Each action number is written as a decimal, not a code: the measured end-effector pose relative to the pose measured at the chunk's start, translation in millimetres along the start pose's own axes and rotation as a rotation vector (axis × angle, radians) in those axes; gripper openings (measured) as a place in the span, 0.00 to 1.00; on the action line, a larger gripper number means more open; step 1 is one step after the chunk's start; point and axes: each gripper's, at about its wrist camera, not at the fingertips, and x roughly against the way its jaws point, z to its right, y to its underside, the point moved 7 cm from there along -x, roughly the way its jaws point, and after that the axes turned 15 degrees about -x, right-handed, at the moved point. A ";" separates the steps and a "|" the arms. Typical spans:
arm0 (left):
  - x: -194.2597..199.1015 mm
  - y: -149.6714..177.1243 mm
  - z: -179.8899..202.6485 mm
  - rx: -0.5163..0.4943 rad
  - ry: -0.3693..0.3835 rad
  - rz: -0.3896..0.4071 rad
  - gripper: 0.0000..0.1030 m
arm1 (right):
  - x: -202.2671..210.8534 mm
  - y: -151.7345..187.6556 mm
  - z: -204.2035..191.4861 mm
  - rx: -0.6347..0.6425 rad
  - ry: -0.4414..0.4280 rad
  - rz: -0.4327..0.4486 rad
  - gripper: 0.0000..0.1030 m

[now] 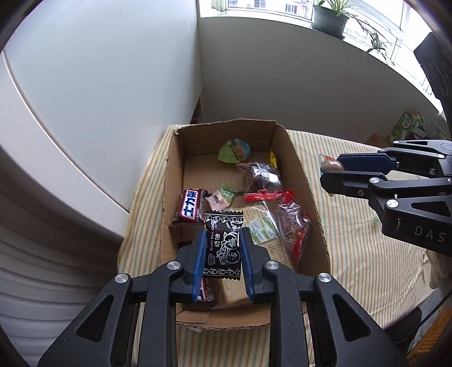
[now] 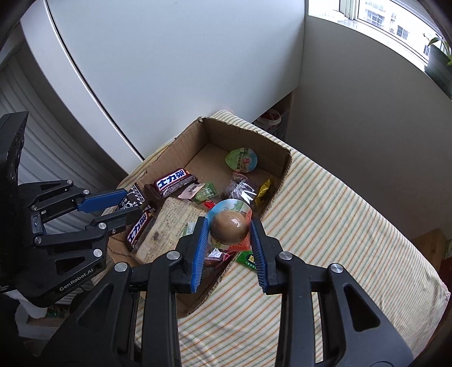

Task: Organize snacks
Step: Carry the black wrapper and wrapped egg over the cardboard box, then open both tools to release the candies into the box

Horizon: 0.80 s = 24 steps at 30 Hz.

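Note:
An open cardboard box (image 1: 299, 169) (image 2: 285, 166) stands on a striped cloth and holds several snacks. My left gripper (image 1: 222, 234) (image 2: 132, 203) is shut on a black plum candy packet (image 1: 223, 248) (image 2: 132, 199), held above the near end of the box. My right gripper (image 2: 229, 223) (image 1: 329, 170) is shut on a packed brown egg (image 2: 229, 228) (image 1: 330, 166), held over the box's right wall. Inside lie a Snickers bar (image 1: 189, 208) (image 2: 173, 183), a round green-lidded cup (image 1: 235, 151) (image 2: 241, 160), a dark clear bag (image 1: 261, 176) and a red-trimmed clear bag (image 1: 292, 223).
The striped cloth (image 1: 361, 245) (image 2: 333, 225) covers the surface to the right of the box. White cabinet panels (image 1: 99, 98) rise at the left. A window sill with potted plants (image 1: 330, 17) runs along the back. A second Snickers bar (image 2: 139, 230) lies at the box's near left.

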 end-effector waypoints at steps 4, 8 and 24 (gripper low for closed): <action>-8.6 -6.9 -12.0 0.010 0.002 0.005 0.21 | -16.3 -11.6 -3.7 -0.008 0.000 -0.007 0.31; -23.7 -16.5 -22.0 0.025 0.007 0.001 0.21 | -33.9 -21.8 -3.4 -0.010 0.004 -0.021 0.31; -52.2 -24.1 -30.6 0.034 0.011 -0.030 0.24 | -52.1 -27.3 2.3 -0.001 0.002 -0.029 0.42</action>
